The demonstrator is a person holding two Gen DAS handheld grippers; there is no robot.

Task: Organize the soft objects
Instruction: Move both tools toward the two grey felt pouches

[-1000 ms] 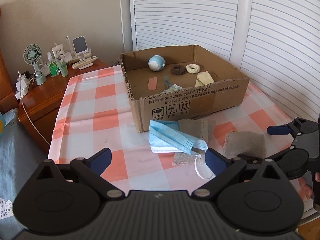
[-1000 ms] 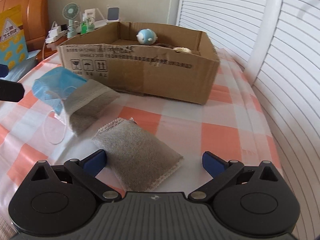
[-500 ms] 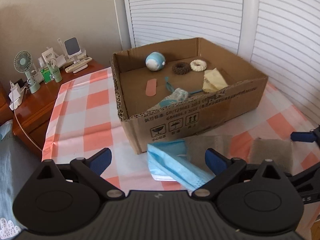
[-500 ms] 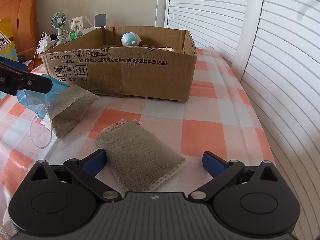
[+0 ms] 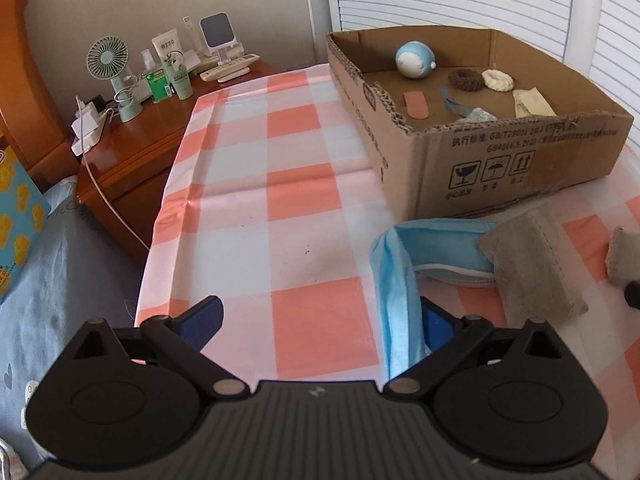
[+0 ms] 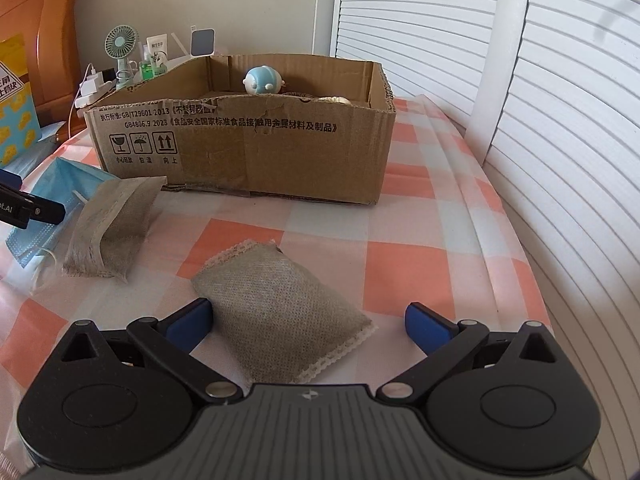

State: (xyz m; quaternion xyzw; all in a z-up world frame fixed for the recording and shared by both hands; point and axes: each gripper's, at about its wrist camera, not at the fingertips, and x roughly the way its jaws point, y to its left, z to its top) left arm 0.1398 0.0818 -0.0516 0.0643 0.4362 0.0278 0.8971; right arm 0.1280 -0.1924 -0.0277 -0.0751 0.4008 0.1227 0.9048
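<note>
A cardboard box [image 5: 520,168] [image 6: 248,152] stands on the checked tablecloth and holds a blue plush ball [image 5: 414,58] [image 6: 262,80], two scrunchies and other small soft items. A blue face mask [image 5: 400,272] [image 6: 44,208] lies in front of the box, one edge against the right finger of my open left gripper [image 5: 320,324]. A grey pouch [image 5: 532,264] [image 6: 108,224] rests partly on the mask. A second grey pouch [image 6: 280,312] lies between the fingers of my open right gripper [image 6: 310,324], untouched by the right finger.
A wooden nightstand [image 5: 132,140] at the left carries a small fan [image 5: 112,64], bottles and a charger. White slatted doors [image 6: 540,120] run along the right side. A bed with blue bedding [image 5: 48,280] lies left of the table edge.
My left gripper has swung left and come down close to the mask, whose edge now rests at its right finger. My right gripper has edged closer to the second pouch.
</note>
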